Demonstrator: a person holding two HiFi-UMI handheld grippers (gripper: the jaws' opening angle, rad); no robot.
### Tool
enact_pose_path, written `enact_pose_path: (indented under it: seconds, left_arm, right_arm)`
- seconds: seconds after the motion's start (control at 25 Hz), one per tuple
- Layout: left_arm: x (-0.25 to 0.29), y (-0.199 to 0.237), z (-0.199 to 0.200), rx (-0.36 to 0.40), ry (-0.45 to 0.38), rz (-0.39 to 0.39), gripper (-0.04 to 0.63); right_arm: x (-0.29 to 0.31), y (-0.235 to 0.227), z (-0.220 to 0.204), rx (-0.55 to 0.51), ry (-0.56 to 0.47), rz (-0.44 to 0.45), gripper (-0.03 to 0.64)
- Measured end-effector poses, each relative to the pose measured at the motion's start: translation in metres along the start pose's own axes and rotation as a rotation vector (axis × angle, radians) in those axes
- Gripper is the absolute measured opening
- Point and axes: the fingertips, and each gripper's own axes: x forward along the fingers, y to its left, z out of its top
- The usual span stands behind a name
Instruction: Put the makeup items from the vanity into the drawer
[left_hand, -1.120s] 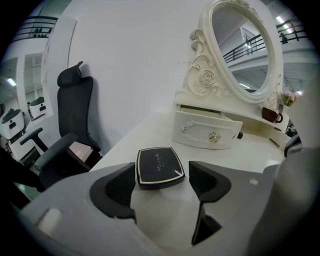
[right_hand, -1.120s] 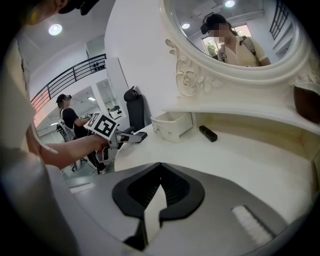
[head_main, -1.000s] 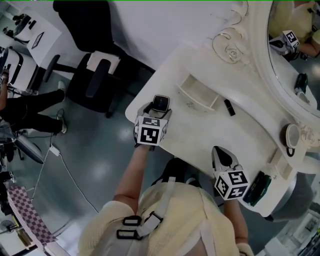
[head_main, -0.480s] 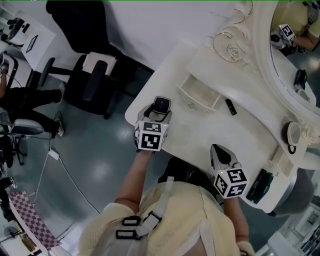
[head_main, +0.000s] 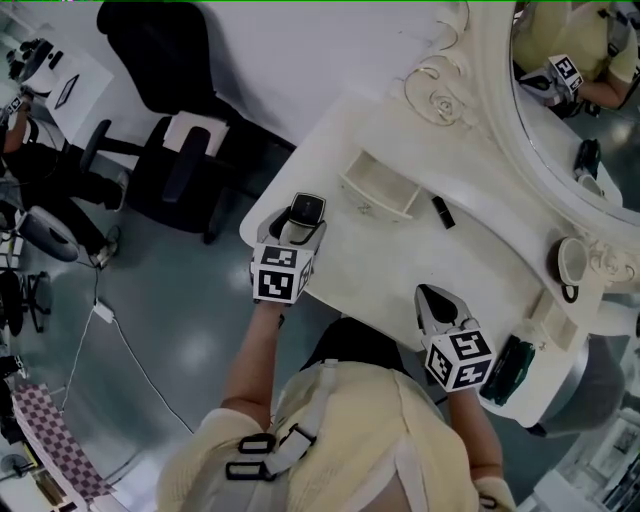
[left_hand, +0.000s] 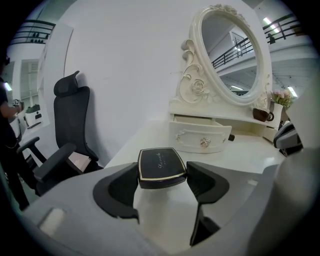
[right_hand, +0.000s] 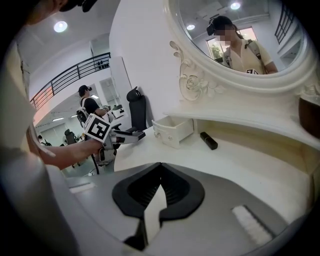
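I had the left gripper closed on the black compact, both pads against its sides, over the left end of the vanity top, with the open drawer beyond the jaw tips, while the right gripper stood shut and empty.

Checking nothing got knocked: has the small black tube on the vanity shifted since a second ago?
No. The small black tube lies just as far to the right of the open drawer as before; only the head camera has shifted.
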Motion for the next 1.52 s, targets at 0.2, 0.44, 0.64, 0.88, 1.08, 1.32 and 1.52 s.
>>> enact_pose_path:
  seconds: [0.2, 0.44, 0.64, 0.88, 1.08, 1.32, 1.52]
  left_arm:
    - [-0.014, -0.012, 0.025, 0.025, -0.048, -0.003, 0.311]
    - [-0.022, -0.033, 0.057, 0.08, -0.076, -0.066, 0.313]
    - [-0.011, -0.062, 0.078, 0.108, -0.054, -0.17, 0.314]
    - [0.013, -0.084, 0.093, 0.187, 0.052, -0.254, 0.317]
    - [0.033, -0.094, 0.104, 0.228, 0.163, -0.312, 0.318]
    - [0.055, -0.106, 0.103, 0.307, 0.317, -0.363, 0.318]
    - [0.068, -0.111, 0.094, 0.353, 0.447, -0.398, 0.318]
  right_arm:
    - [-0.008, -0.011, 0.003, -0.009, -0.032, 0.002, 0.002]
    - [-0.012, -0.011, 0.004, -0.012, -0.057, 0.003, 0.002]
    - [-0.019, -0.019, 0.005, -0.003, -0.071, -0.016, 0.002]
    - [-0.026, -0.031, 0.004, 0.025, -0.091, -0.044, 0.002]
    - [-0.029, -0.038, 0.001, 0.034, -0.09, -0.051, 0.002]
    - [-0.032, -0.047, 0.001, 0.051, -0.099, -0.064, 0.002]
    - [-0.035, -0.052, 0.001, 0.06, -0.101, -0.072, 0.002]
